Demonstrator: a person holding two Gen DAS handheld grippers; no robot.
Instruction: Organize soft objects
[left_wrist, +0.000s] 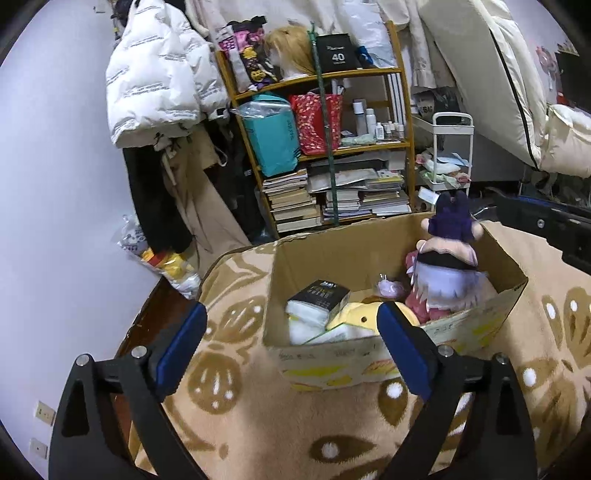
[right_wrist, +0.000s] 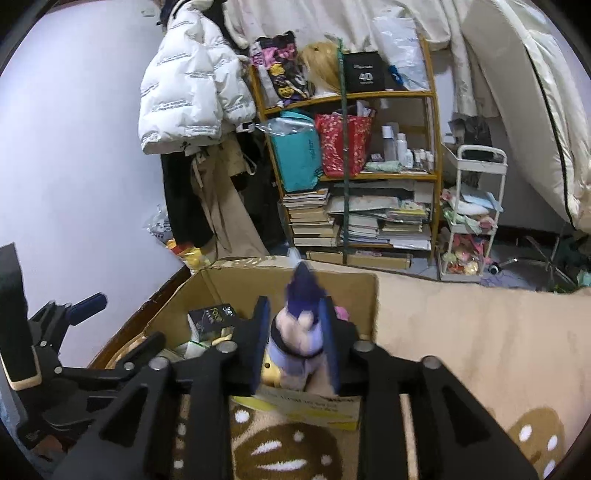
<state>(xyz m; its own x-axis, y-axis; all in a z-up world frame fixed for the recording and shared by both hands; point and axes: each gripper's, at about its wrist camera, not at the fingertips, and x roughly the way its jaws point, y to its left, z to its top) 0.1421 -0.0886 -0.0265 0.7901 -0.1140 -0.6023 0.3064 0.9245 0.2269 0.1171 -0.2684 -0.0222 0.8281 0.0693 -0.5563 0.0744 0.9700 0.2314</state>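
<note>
An open cardboard box (left_wrist: 332, 354) stands on a beige patterned blanket (left_wrist: 258, 424). In it lie a yellow plush (left_wrist: 354, 314), white soft items (left_wrist: 306, 321) and a black box (left_wrist: 319, 295). A plush doll (left_wrist: 448, 266) with lavender hair, a pink dress and a purple top is upside down at the box's right end. My left gripper (left_wrist: 291, 332) is open and empty before the box's near wall. My right gripper (right_wrist: 295, 321) is shut on the plush doll (right_wrist: 297, 339) over the cardboard box (right_wrist: 306, 406). The left gripper also shows in the right wrist view (right_wrist: 86, 304).
A wooden shelf (left_wrist: 321, 147) with books, bags and bottles stands behind the box. A white puffer jacket (left_wrist: 159, 74) hangs at left. A white trolley (left_wrist: 450, 155) and bedding (left_wrist: 517, 92) are at right. The bed's dark wooden edge (left_wrist: 155, 317) is at left.
</note>
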